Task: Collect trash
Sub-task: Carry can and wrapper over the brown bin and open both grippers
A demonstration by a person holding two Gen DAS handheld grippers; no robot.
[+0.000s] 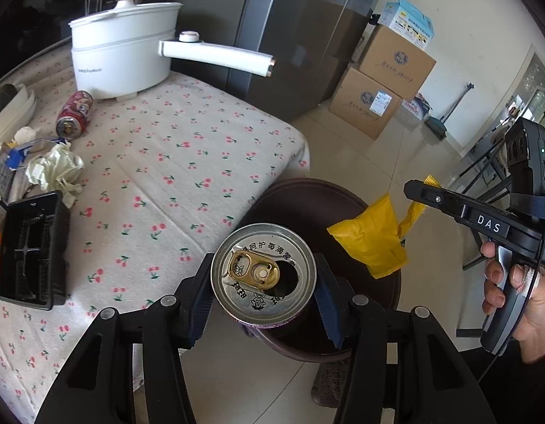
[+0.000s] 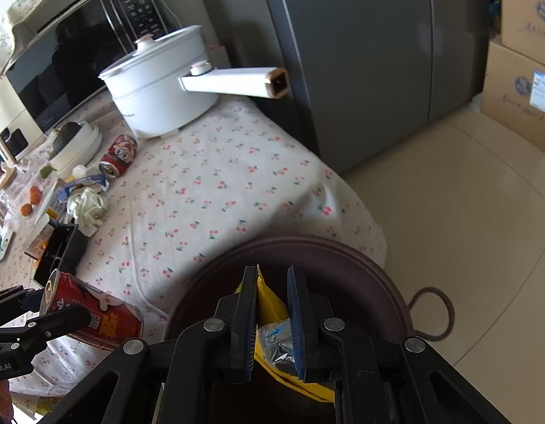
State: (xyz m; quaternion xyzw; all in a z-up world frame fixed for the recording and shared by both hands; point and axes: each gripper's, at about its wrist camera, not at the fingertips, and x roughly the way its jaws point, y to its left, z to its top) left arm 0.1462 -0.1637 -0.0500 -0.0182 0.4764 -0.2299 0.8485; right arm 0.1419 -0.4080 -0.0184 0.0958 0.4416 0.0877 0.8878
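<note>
My left gripper [image 1: 263, 279] is shut on an opened red drink can [image 1: 263, 270], held over the edge of a dark brown bin [image 1: 389, 300]; the can also shows in the right wrist view [image 2: 95, 316]. My right gripper [image 2: 272, 321] is shut on a yellow snack wrapper [image 2: 268, 305] above the same bin [image 2: 378, 275]; the wrapper also shows in the left wrist view [image 1: 371, 240]. On the cherry-print tablecloth [image 1: 187, 162] lie a second red can [image 1: 74, 115], crumpled paper [image 1: 57, 169] and a black plastic tray [image 1: 32, 251].
A white electric pot [image 1: 124, 56] with a long handle stands at the table's back. A microwave [image 2: 71, 53] sits behind it. A grey fridge [image 2: 360, 53] and cardboard boxes [image 1: 381, 81] stand on the tiled floor. Clutter and a white dish [image 2: 78, 145] crowd the table's left side.
</note>
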